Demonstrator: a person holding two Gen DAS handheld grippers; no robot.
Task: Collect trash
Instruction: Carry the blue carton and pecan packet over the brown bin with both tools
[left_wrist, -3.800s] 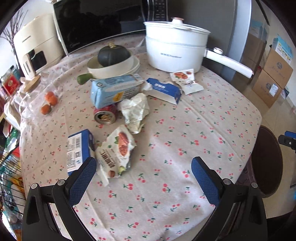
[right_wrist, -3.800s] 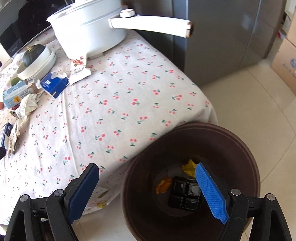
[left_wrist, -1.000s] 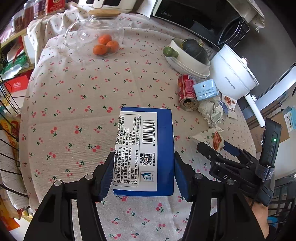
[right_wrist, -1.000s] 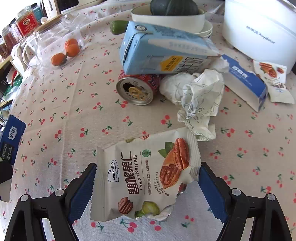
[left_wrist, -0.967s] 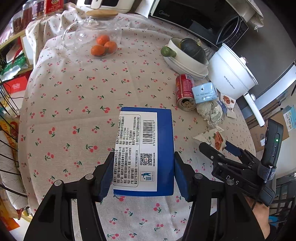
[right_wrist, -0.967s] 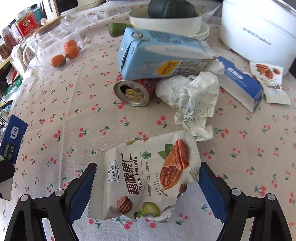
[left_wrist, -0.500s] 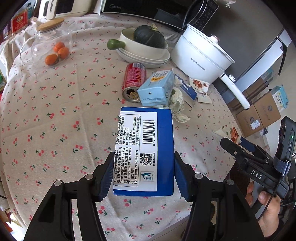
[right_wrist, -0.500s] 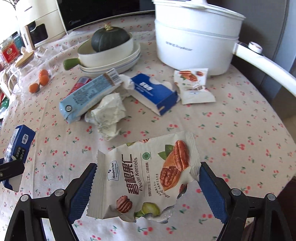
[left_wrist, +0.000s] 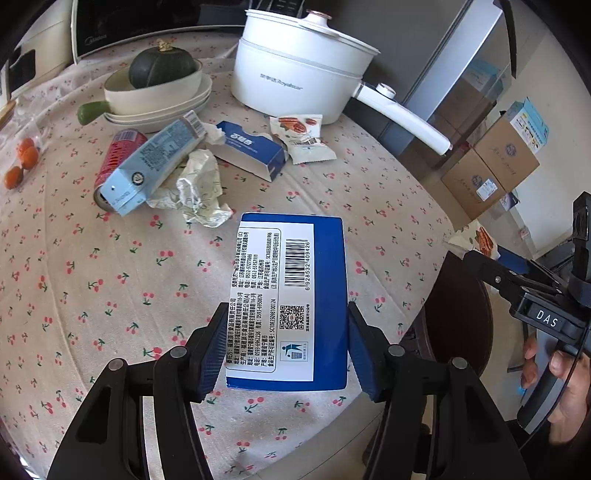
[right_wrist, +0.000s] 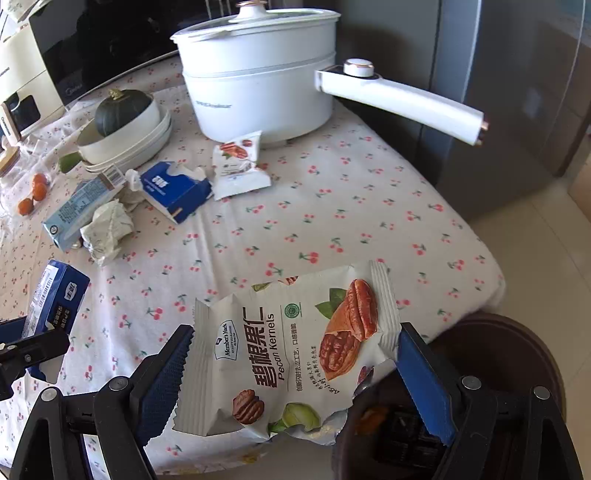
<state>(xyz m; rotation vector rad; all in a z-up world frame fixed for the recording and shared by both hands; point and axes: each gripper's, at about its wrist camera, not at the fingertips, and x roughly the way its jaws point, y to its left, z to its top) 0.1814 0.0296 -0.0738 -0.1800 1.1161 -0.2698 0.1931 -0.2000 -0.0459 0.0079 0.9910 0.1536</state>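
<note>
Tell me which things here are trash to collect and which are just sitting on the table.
Trash job: blue box in left tool; pecan bag in right tool; bin; carton, can, crumpled paper, torn blue box, small wrapper.

Just there: pot, squash, bowls, oranges.

"Pecan Kernels" on snack bag (right_wrist: 295, 358), "DAS" on hand-held gripper (left_wrist: 546, 318)
</note>
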